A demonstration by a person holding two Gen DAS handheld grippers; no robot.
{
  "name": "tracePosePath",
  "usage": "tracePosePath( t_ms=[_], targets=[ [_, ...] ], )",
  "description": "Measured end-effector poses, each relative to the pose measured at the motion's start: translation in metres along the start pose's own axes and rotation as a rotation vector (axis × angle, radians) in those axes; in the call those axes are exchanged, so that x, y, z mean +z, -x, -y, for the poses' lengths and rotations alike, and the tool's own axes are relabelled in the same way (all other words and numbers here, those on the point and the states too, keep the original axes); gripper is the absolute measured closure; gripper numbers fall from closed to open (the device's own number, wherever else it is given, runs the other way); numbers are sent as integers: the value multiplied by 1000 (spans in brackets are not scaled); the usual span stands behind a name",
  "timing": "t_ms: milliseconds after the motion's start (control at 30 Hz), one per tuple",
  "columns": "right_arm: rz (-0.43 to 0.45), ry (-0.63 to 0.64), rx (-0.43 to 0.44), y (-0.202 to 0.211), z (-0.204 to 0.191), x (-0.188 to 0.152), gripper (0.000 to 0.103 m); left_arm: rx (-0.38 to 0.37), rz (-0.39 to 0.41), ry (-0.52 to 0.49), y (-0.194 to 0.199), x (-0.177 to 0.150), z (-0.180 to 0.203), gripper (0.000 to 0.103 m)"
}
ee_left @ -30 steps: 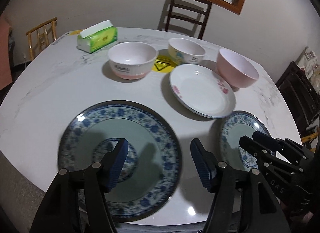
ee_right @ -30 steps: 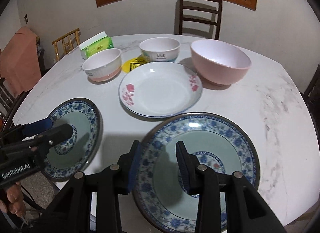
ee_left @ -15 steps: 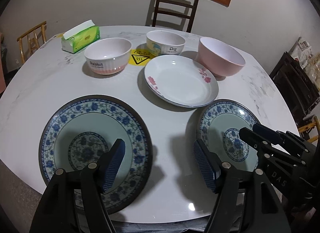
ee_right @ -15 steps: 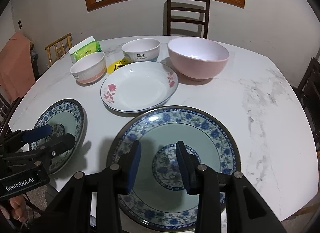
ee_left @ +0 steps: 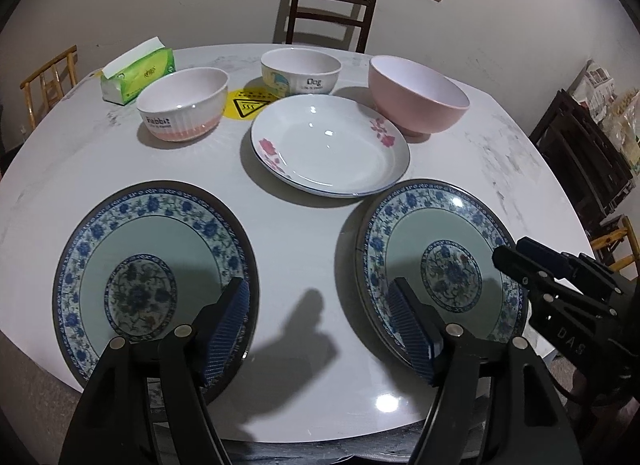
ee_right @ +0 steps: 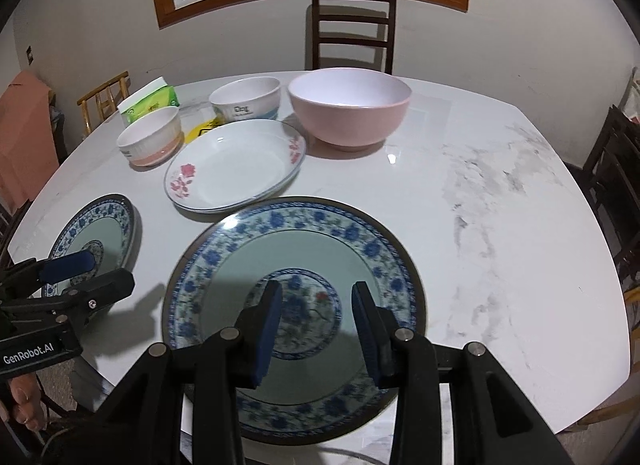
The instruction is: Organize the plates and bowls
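I'm using the white flowered plate (ee_left: 330, 153) as my marker, mid-table. Nothing is stacked yet, as I read it: every dish sits on its own on the marble table (ee_right: 500, 225), so the whole sort is still ahead. Behind the flowered plate, three bowls in a row: the ribbed Rabbit bowl (ee_left: 183, 109) to its left, the Dog bowl (ee_left: 301, 72) straight behind, the big pink bowl (ee_left: 416, 95) to its right, all upright, mouths up. On the near side of it, two blue-patterned plates lie flat, faces up; round, so no long axis to speak of. The left blue plate (ee_left: 156, 285) sits near-left of my marker, the right blue plate (ee_right: 294, 305) near-right, its far rim just beside the flowered plate's edge.

My left gripper (ee_left: 320, 325) has just been opening, wide now, nothing between its jaws, over bare table between the two blue plates. My right gripper (ee_right: 316, 329) hangs above the right blue plate's centre, jaws partly apart, gripping nothing.
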State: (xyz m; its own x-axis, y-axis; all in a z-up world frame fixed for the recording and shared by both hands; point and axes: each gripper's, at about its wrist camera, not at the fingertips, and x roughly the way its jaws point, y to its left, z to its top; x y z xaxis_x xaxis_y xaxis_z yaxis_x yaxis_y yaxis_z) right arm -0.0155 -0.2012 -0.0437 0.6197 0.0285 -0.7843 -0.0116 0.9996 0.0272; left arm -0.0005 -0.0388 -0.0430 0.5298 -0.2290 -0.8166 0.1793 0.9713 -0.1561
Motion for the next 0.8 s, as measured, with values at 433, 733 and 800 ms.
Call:
tracePosePath(
  t_ms=[433, 733, 800],
  targets=[
    [-39, -66, 55, 3, 53, -3, 67, -87, -53, -2, -11, -2, 8, 34],
    [-132, -226, 257, -20, 101, -15, 67, -179, -103, 47, -21, 0, 4, 35],
    [-141, -244, 268, -24, 106, -17, 67, -195, -117, 50, -25, 1, 4, 36]
  ],
)
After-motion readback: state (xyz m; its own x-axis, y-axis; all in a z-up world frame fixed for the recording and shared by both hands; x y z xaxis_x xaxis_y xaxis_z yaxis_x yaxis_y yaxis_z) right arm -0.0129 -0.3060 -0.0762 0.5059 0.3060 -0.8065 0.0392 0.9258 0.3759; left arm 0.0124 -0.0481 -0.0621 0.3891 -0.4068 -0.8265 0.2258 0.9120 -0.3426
